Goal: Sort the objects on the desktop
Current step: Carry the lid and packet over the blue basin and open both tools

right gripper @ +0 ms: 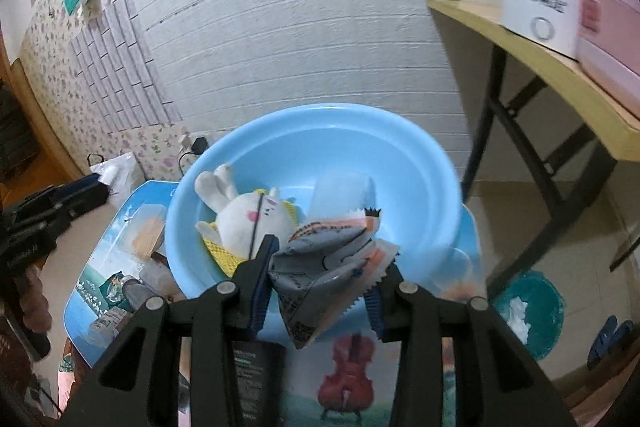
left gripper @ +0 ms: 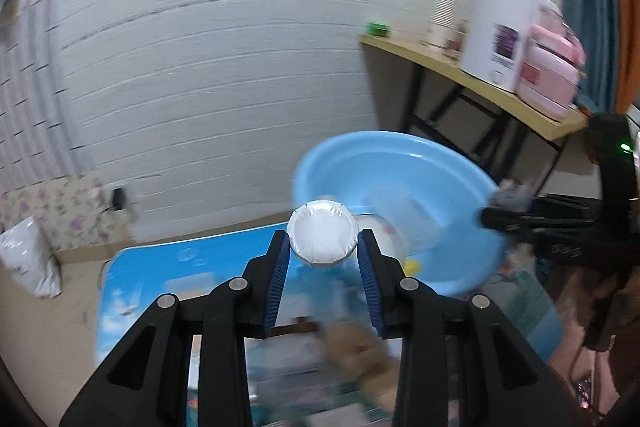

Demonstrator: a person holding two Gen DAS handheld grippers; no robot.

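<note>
The left tongs [left gripper: 323,247] clamp a foil-capped white cup [left gripper: 323,239]; the right tongs [right gripper: 320,263] pinch a crumpled snack packet [right gripper: 320,267]. The blue basin [right gripper: 420,155] on the worktop [right gripper: 104,267] lies just ahead of both, nearer the right.

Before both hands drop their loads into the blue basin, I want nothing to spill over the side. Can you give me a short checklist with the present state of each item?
1. Left tool grips the foil-topped cup: ok, pads on both sides.
2. Right tool grips the crumpled packet: ok, though one corner hangs loose below.
3. Basin has free room: ok, the far half is bare.
4. Plush rabbit out of the drop spot: cannot tell, it fills the near left side.
5. Cup over the basin: not ok, it sits at the near rim in the left view.
6. Basin steady on the table: cannot tell.
</note>
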